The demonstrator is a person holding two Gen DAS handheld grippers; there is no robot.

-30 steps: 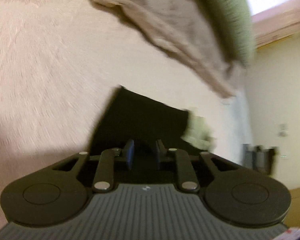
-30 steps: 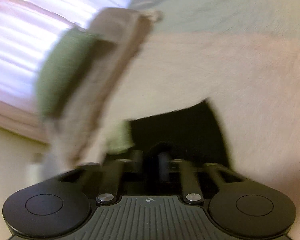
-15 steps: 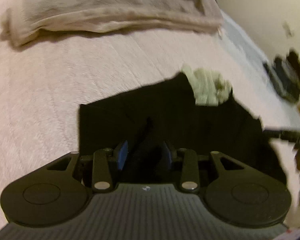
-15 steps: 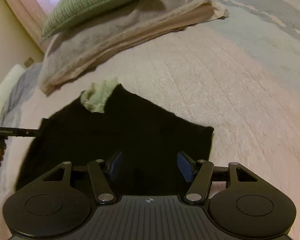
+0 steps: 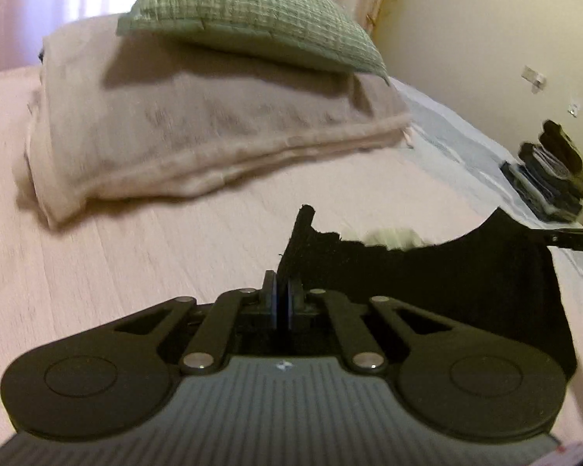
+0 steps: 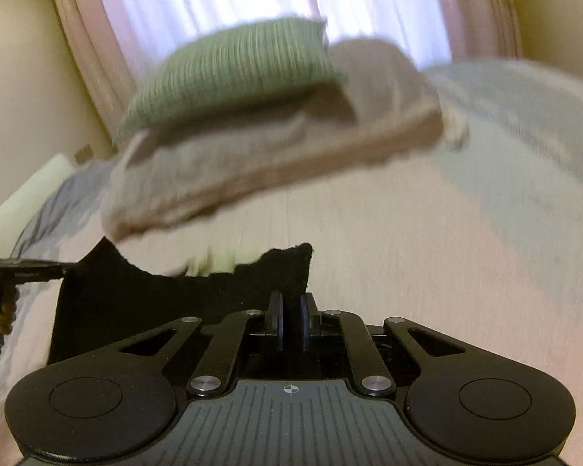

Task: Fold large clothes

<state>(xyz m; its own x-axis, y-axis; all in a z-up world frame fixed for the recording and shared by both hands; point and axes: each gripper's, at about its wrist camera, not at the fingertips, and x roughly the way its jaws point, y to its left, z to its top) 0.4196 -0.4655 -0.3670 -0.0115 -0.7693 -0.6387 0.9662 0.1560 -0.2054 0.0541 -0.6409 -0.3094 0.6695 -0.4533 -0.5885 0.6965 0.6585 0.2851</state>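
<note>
The left gripper pinches one top corner of a black piece of clothing. Its two jaws are pressed tight together with the cloth between them, and a bit of the corner sticks up above them. The right gripper has the other top corner. Its jaws are closing, and the cloth is squeezed between them with only a thin gap left. The black clothing hangs stretched between the two grippers, lifted up over the pink bed cover. Its top edge dips down in the middle like a neck hole. A small pale green thing peeks over that edge, but it is too blurry to tell what it is. Farther back on the bed lies a folded tan blanket, and a green pillow sits on top of it. Behind them is a bright window with a pink curtain. A pile of folded dark clothes sits far off by the yellow wall.
</note>
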